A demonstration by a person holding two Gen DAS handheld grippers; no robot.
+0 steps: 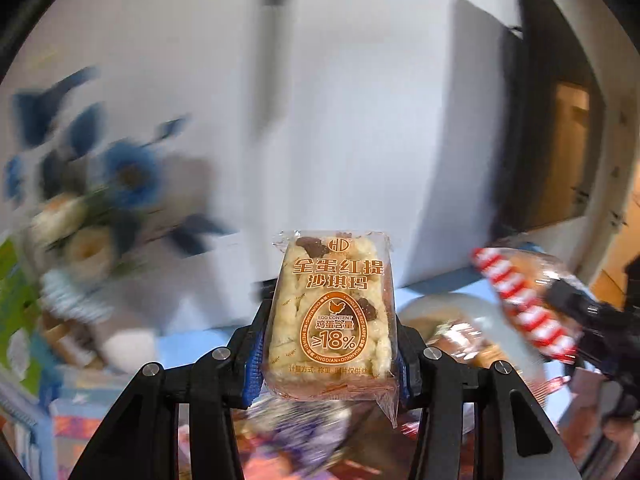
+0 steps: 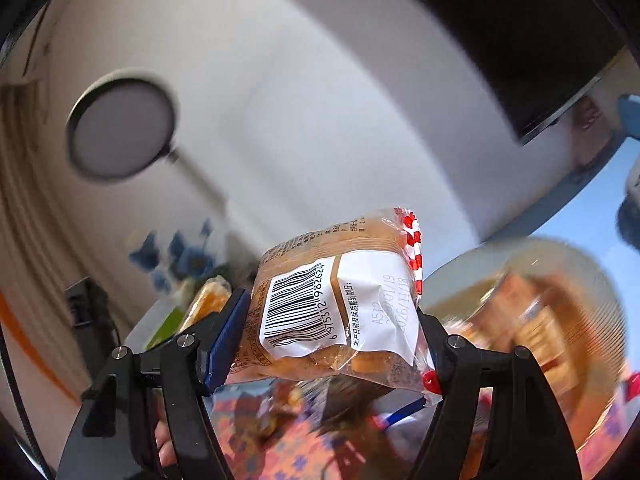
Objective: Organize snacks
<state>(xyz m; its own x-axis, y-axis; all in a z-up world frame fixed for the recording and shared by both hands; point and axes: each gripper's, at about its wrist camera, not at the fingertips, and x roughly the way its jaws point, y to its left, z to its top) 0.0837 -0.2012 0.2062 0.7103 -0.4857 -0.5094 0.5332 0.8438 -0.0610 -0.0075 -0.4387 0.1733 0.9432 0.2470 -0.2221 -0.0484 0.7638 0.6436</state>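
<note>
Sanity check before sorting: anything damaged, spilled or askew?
Nothing stands out. The egg pastry pack sits intact in the left tongs, and the barcode-labelled bread pack, tilted, in the right tongs.

The pale-yellow rice cake packet (image 1: pixel 330 316) bears orange lettering and an orange egg emblem, the bread packet (image 2: pixel 340 304) a white label with black barcode and a red-and-white striped edge — behind them blue flowers (image 1: pixel 128 176) (blurred) and a white wall (image 1: pixel 352 120).

open air ahead up to the white wall (image 1: pixel 340 128), blue flowers (image 1: pixel 124 172) crowding the left, plate (image 2: pixel 532 288) of snacks low right, panel (image 1: pixel 476 128) leaning behind
</note>
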